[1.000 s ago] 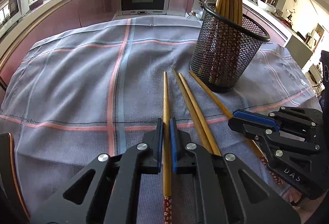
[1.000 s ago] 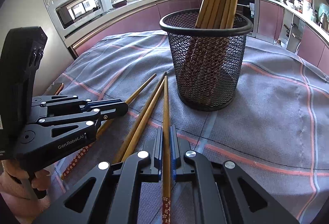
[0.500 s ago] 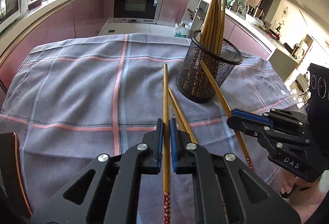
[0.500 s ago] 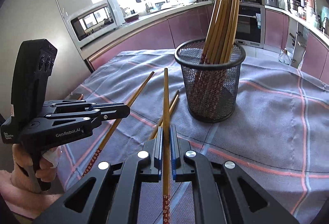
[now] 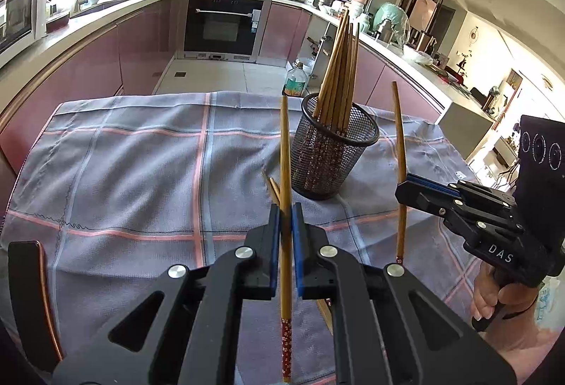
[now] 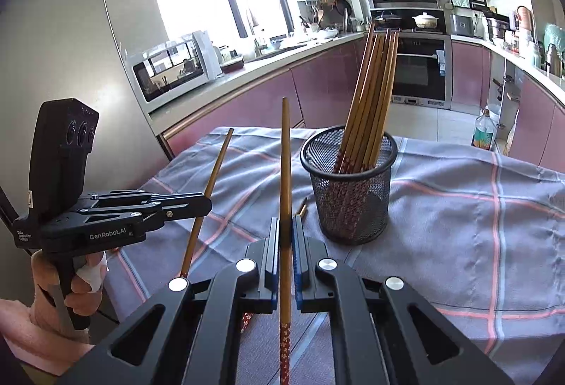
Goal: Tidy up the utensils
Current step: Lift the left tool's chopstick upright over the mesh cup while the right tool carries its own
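While both grippers hang above the table, each has its jaws closed tight on one wooden chopstick. The left gripper (image 5: 286,208) pinches its chopstick (image 5: 284,152) between the blue pads, roughly at mid-length; thin end points away from the hand and upward, red patterned end sticks out back under the gripper body. The right gripper (image 6: 286,222) grips its chopstick (image 6: 285,159) the same way, tip raised, patterned end trailing back. No gap visible between pads and wood on either tool.

From the left wrist view the right gripper (image 5: 406,184) is seen side-on at the right edge, its chopstick (image 5: 399,138) standing steeply, clear of the cloth. From the right wrist view the left gripper (image 6: 208,205) shows at the left, its chopstick (image 6: 212,180) tilted, lower end hidden behind the near tool. A hand (image 6: 81,275) wraps the left handle; another hand (image 5: 494,296) holds the right one.

The black mesh holder (image 5: 333,155) stands upright on the grey checked cloth (image 5: 123,173), ahead of both grippers and apart from them. A bundle of chopsticks (image 5: 340,74) already stands in it, leaning, thin ends up. Neither held chopstick touches the holder.

Two more chopsticks (image 5: 273,187) lie on the cloth just beside the holder's base, mostly hidden behind the left gripper. Kitchen counter with an oven (image 5: 226,25) in the background.
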Demonstrator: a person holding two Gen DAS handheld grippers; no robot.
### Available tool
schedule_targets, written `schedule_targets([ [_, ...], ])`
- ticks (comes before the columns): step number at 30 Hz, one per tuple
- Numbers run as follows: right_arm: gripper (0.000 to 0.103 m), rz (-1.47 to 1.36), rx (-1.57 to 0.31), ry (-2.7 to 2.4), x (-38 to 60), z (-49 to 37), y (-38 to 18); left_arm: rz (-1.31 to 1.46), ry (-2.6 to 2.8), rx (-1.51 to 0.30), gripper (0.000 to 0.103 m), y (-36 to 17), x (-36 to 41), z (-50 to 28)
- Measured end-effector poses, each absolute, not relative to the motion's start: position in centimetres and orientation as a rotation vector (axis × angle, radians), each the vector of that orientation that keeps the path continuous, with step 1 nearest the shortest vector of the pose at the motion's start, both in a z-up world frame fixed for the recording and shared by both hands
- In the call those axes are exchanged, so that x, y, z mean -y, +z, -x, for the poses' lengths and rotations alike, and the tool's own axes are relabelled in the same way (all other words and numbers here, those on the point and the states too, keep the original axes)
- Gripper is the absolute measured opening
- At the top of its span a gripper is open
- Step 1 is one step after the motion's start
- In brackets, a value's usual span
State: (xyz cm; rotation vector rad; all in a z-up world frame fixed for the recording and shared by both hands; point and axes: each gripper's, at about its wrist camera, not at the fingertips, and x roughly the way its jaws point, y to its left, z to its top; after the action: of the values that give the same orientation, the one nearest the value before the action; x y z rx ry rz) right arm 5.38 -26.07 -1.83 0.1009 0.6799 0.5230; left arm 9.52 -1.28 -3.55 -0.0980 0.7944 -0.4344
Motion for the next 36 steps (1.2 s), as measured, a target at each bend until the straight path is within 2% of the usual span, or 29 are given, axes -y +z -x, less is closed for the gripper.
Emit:
schedule_targets([
  [36, 0.005, -0.119, -0.486, 0.494, 28.4, -6.3, 4.5, 0.158, -0.525, -0.574, 0.007, 5.0, 0.2, -8.6],
])
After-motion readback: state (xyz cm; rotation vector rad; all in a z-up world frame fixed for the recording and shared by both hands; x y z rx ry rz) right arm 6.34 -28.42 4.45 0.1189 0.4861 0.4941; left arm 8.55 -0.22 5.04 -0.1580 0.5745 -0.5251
